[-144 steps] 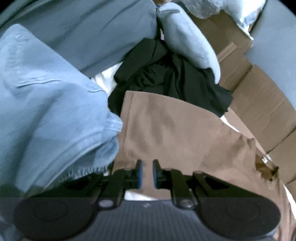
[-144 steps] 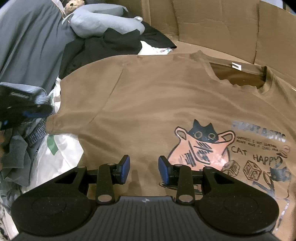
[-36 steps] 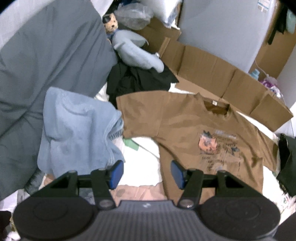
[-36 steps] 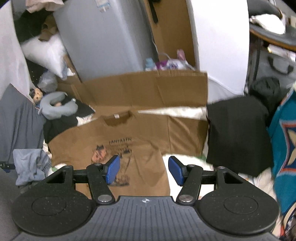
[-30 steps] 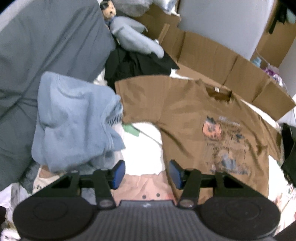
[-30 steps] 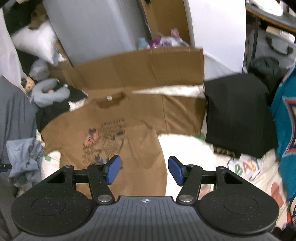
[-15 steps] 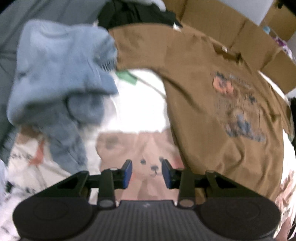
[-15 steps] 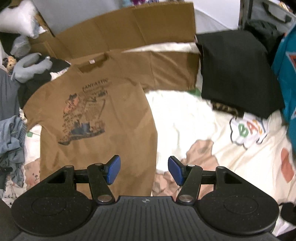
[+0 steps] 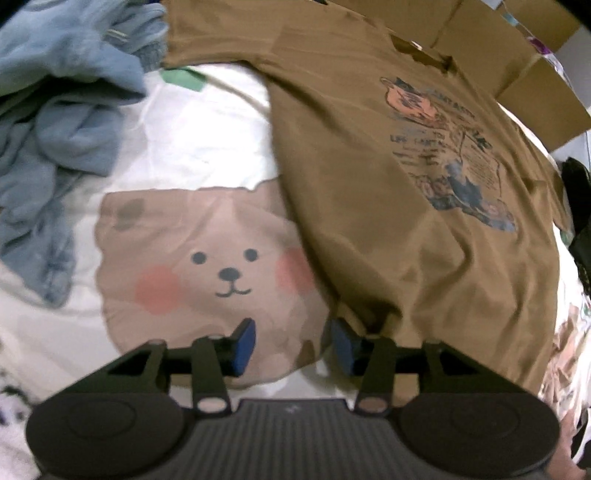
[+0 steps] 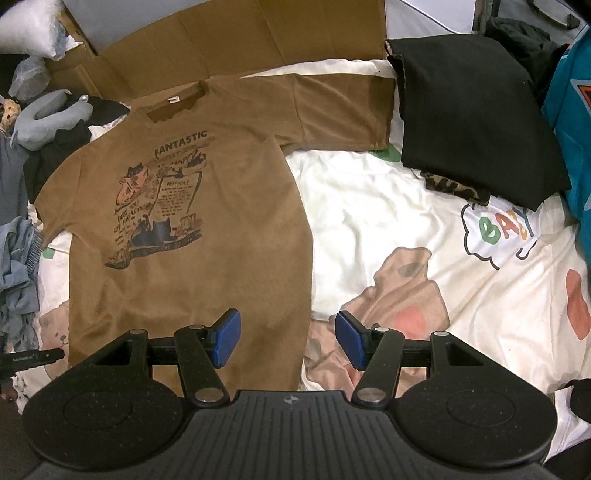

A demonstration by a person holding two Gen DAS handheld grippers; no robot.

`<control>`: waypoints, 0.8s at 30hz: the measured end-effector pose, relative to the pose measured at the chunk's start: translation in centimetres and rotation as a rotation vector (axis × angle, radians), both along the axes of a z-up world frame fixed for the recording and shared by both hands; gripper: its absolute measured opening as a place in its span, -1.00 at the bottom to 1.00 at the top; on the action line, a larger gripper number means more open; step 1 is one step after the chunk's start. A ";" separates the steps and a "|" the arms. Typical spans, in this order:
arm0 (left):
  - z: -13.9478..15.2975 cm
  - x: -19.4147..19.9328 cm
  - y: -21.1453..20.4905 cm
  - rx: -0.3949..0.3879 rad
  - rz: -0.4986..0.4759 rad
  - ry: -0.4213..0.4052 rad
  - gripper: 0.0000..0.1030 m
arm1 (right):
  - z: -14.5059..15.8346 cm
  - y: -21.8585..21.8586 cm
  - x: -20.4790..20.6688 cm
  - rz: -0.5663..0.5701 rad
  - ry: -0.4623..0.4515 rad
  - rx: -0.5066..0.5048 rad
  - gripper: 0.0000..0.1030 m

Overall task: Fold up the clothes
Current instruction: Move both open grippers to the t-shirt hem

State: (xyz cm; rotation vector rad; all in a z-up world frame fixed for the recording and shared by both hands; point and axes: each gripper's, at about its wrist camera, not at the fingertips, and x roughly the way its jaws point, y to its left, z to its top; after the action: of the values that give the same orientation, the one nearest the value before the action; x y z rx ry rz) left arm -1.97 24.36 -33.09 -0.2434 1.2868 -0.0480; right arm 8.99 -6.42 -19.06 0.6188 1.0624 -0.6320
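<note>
One brown T-shirt (image 10: 192,229) (flat, print up) before two open claws

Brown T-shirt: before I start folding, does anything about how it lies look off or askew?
The brown T-shirt lies face up and mostly flat, but crooked: collar toward the cardboard, body slanting. One sleeve stretches out to the black cushion. The hem corner near the left gripper is rumpled. No damage shows.
</note>
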 end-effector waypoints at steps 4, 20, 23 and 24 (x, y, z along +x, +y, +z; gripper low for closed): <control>-1.5 0.8 -0.8 -0.030 -0.002 0.007 0.05 | -0.2 0.1 -0.3 -0.002 0.019 0.000 0.24; -0.6 -1.6 0.1 -0.191 0.112 -0.002 -0.96 | -1.0 0.1 -0.1 -0.012 0.033 0.019 0.24; 1.1 -2.9 0.8 -0.202 0.148 -0.024 -0.97 | -0.8 0.4 0.2 0.000 0.024 0.020 0.24; 1.6 -3.3 1.0 -0.207 0.159 -0.031 -0.97 | -0.8 0.5 0.3 0.004 0.020 0.020 0.24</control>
State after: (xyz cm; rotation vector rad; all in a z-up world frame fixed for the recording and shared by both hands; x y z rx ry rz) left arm -5.32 25.32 -31.45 -0.5194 1.2283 -0.0493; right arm 9.31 -5.95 -19.82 0.6283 1.0898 -0.6263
